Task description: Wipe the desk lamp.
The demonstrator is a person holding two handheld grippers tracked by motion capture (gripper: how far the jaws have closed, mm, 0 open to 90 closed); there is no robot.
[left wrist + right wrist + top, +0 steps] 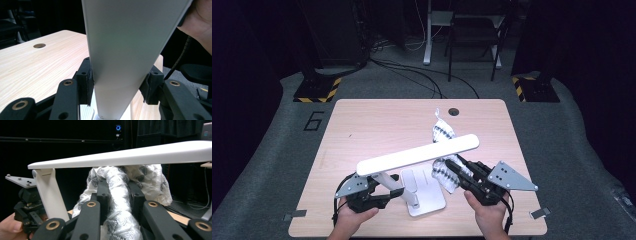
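Note:
A white desk lamp stands on the table's near middle, its long head bar level above its flat base. My left gripper is shut on the lamp's upright arm, and both pads press its sides. My right gripper is shut on a white patterned cloth. In the right gripper view the bunched cloth runs up between the jaws and touches the underside of the head bar. The rest of the cloth trails away across the table past the bar.
The light wooden table has a round cable hole at its far edge. Beyond it, on the grey floor, are cables, a desk frame and two stands with yellow-black bases. The person's right hand is close to the lamp.

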